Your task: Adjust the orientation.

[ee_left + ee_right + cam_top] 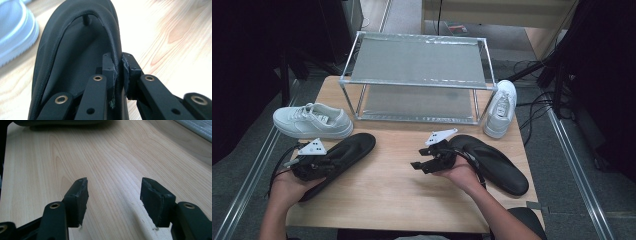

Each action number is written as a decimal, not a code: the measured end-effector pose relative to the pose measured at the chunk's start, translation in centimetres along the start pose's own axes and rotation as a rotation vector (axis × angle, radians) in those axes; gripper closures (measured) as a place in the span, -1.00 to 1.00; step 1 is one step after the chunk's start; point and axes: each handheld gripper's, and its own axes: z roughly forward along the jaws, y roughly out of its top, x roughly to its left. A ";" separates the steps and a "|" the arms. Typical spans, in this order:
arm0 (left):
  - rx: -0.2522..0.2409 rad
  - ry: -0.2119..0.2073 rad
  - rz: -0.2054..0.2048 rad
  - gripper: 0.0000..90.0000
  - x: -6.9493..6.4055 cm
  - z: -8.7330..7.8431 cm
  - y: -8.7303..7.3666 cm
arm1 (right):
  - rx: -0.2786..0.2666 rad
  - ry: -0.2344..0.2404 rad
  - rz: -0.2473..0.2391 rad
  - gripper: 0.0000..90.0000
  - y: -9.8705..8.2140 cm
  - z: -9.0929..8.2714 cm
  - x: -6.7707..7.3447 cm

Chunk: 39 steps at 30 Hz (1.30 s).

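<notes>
A black flip-flop [347, 152] lies at the table's left front, toe end towards the rack. My left gripper [331, 161] is shut on its strap [113, 37]; in the left gripper view the two pads [119, 67] pinch the strap's right branch just above the sole [75, 50]. The second black flip-flop [497, 165] lies at the right, behind the right hand. My right gripper [419, 159] points left over bare wood at mid-table, open, with nothing between its pads [113, 195].
A metal two-tier shoe rack [417, 62] stands at the back of the wooden table [397, 190]. One white sneaker [312, 121] sits left of it, close to the held flip-flop; another white sneaker [501, 109] leans at the rack's right end.
</notes>
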 end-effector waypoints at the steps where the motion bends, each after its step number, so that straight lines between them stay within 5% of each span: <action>1: 0.004 -0.002 -0.003 0.84 -0.2 0.0 0.4 | -0.003 0.000 -0.001 -0.10 0.0 0.0 0.0; 13: -0.001 -0.051 -0.008 0.83 -1.7 1.7 3.6 | -0.032 -0.017 -0.010 -0.10 -0.3 -1.0 -0.4; 23: 0.021 -0.084 0.003 0.83 -2.3 3.6 5.6 | -0.043 -0.027 0.048 -0.11 -0.6 -1.9 -1.0; 34: 0.039 -0.148 0.039 0.83 -4.6 6.7 9.2 | -0.061 -0.085 -0.004 -0.10 -1.0 -3.0 -0.5; 39: 0.062 -0.153 0.055 0.83 -5.8 8.5 10.5 | -0.070 -0.112 0.016 -0.09 -1.3 -3.5 -0.5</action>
